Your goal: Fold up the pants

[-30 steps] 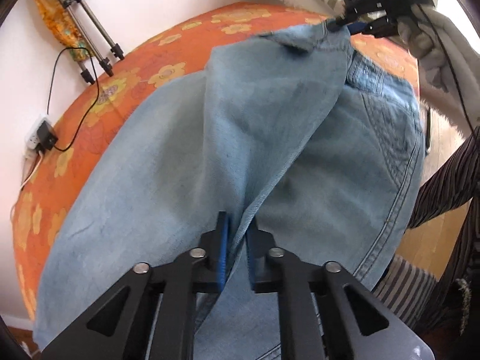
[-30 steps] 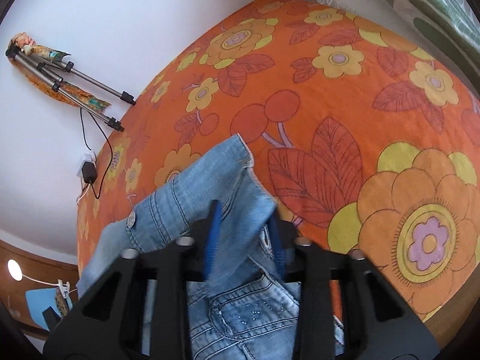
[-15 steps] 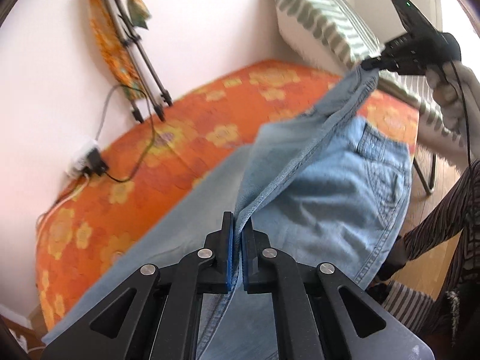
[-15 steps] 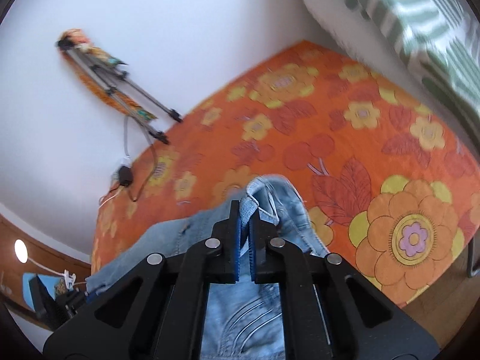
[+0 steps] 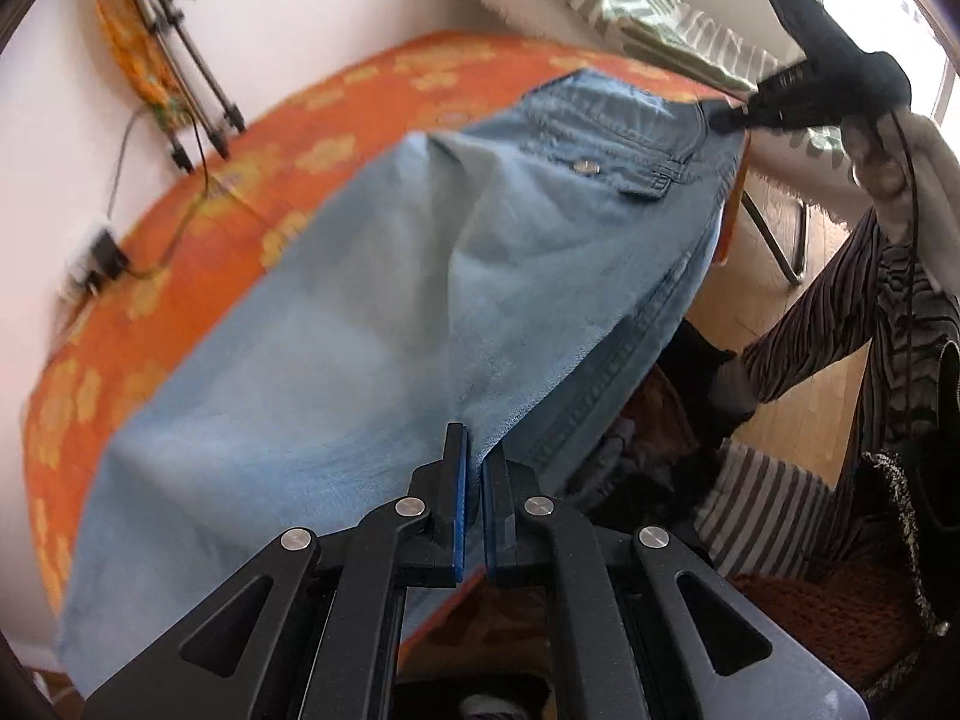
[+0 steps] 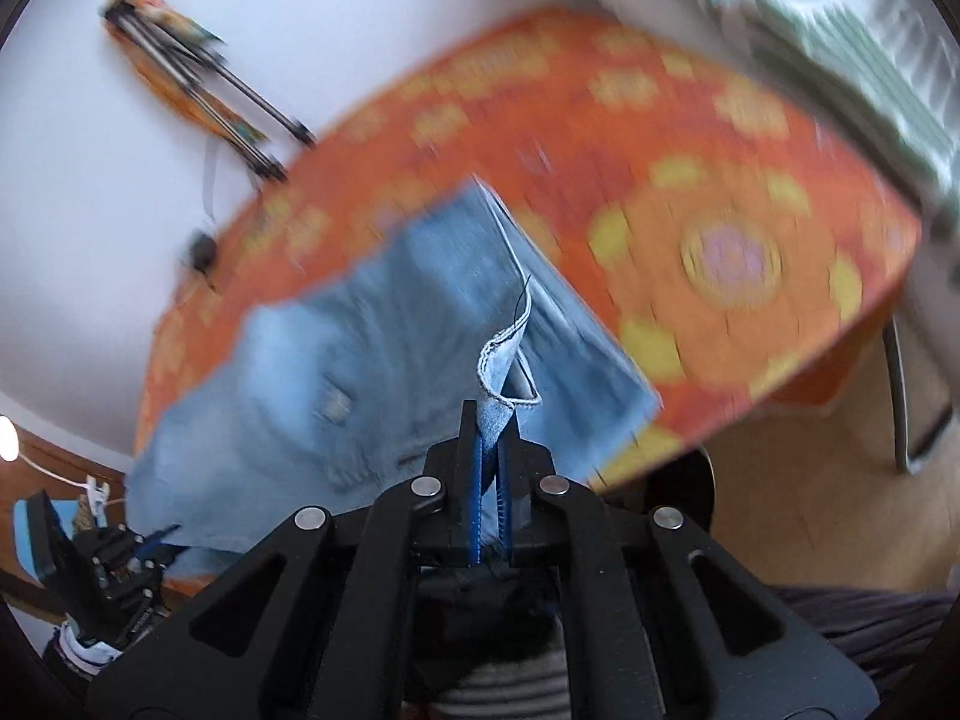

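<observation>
Light blue jeans (image 5: 384, 312) lie spread over the orange flowered bed (image 5: 198, 252), their near edge hanging past the bed's side. My left gripper (image 5: 474, 444) is shut on the jeans' edge partway down the leg. My right gripper (image 6: 497, 414) is shut on the waistband corner of the jeans (image 6: 360, 372); it also shows in the left wrist view (image 5: 729, 120) at the upper right. The waistband with its metal button (image 5: 585, 166) faces up. The right wrist view is blurred by motion.
A folded tripod (image 5: 180, 66) leans on the white wall, with a charger and cable (image 5: 105, 255) below it. A striped pillow (image 5: 600, 6) lies at the bed's head. The person's striped leg (image 5: 840, 312) and a pile of clothes (image 5: 660, 456) are on the right.
Both grippers have pulled the held jeans edge toward the near side of the bed and lowered it. The raised fold has opened out flat, waistband and button now facing up.
</observation>
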